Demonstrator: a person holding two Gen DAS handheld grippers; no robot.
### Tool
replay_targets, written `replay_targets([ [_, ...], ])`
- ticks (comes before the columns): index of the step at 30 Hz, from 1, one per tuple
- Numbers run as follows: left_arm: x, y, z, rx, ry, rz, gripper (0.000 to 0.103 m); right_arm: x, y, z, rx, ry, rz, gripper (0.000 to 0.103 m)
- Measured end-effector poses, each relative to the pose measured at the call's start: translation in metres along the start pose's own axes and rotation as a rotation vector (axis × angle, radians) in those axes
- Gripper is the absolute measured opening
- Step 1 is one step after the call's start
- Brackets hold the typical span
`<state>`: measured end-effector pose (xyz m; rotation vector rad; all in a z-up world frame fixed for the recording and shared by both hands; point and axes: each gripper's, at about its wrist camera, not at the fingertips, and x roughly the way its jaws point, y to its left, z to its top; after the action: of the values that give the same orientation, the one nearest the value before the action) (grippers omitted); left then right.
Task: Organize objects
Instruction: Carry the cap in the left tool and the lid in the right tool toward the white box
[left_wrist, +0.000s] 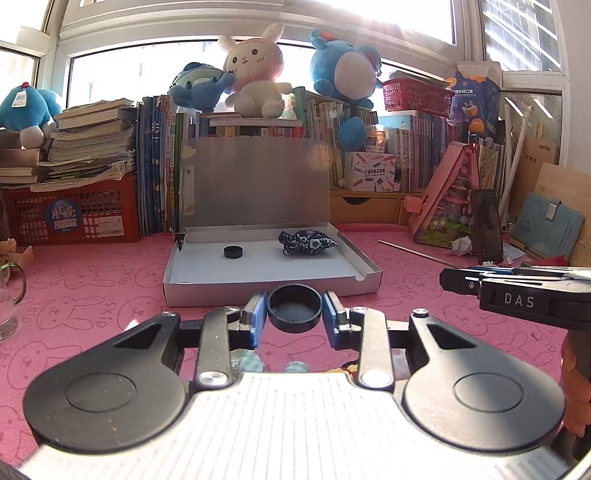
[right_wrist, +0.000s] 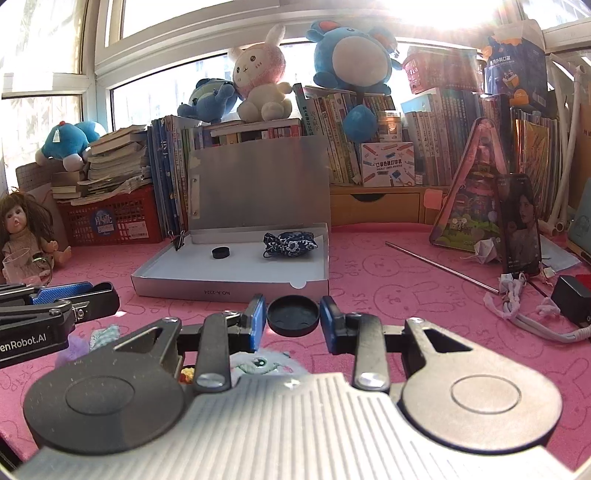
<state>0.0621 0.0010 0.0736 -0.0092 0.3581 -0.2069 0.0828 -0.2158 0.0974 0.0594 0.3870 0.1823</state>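
My left gripper (left_wrist: 294, 314) is shut on a black round cap (left_wrist: 294, 309) with its hollow side up, its blue pads (left_wrist: 258, 317) pressing both sides. In the right wrist view my right gripper (right_wrist: 293, 318) is shut on a flat black lid (right_wrist: 293, 315). Ahead of both stands an open silver box (left_wrist: 258, 290) (right_wrist: 229, 292) on the pink mat, lid upright. A small black disc (left_wrist: 235, 252) (right_wrist: 221, 252) and a blue floral pouch (left_wrist: 306, 242) (right_wrist: 290, 244) lie inside it. Each gripper shows at the edge of the other's view: right gripper (left_wrist: 454, 280), left gripper (right_wrist: 107, 295).
Books, plush toys and a red basket (left_wrist: 74, 218) line the back under the window. A phone (right_wrist: 521, 225) stands at right, with a thin metal rod (right_wrist: 443, 267) and a black charger (right_wrist: 572, 299) near it. A doll (right_wrist: 26, 236) and a glass (left_wrist: 7, 295) sit at left.
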Motion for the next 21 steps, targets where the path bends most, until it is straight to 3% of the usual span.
replay_targets([
  [12,0.04,0.013,0.029,-0.024,0.024,0.006,0.038,0.038,-0.011,0.031,0.045,0.028,0.038,0.037],
  [21,0.09,0.031,0.06,-0.08,0.08,-0.007,0.038,0.085,-0.028,0.057,0.148,0.113,0.097,0.037],
])
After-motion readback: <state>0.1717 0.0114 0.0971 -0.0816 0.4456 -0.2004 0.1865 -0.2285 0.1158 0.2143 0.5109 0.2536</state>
